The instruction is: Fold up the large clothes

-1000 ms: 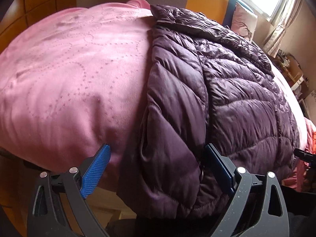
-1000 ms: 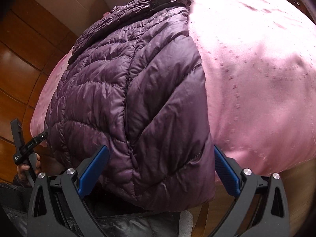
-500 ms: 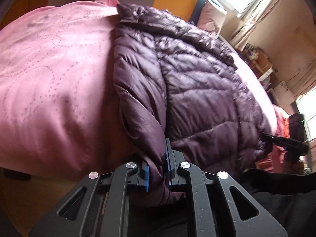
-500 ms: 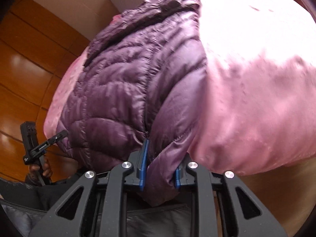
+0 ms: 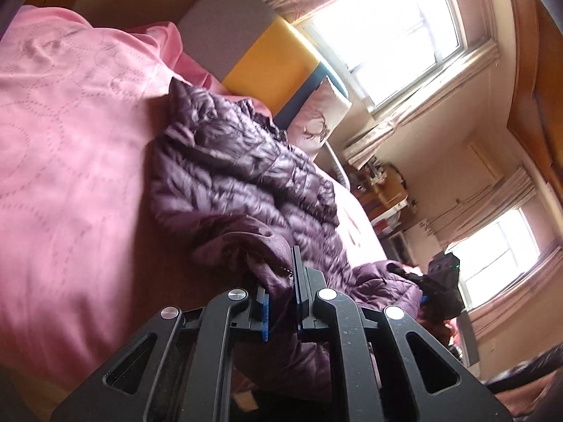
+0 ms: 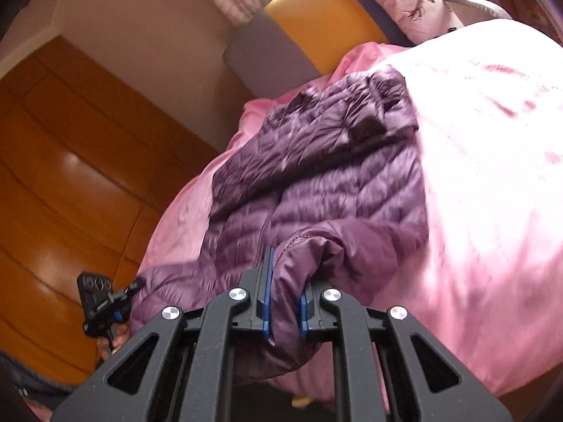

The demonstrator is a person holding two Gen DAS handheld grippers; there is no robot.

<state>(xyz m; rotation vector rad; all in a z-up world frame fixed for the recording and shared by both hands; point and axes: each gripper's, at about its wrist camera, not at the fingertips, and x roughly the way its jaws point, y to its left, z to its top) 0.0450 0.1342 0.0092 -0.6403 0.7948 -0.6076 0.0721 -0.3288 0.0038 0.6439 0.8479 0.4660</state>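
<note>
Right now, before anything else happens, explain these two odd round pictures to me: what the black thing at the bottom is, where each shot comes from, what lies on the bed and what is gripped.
There is no robot. A person holds a hand-operated clamp in each hand, and each clamp carries a wide-angle camera that looks along its two blue-padded fingers. One picture looks out from the left gripper, the other from the right gripper. Each view also shows the other clamp off to the side.

On the bed lies a pink quilt, and on it a purple padded jacket. Pillows lean at the headboard.

Both grippers are pinching the jacket's near edge: the left one's pads are clamped on the fabric, the right one's are closing on it.
</note>
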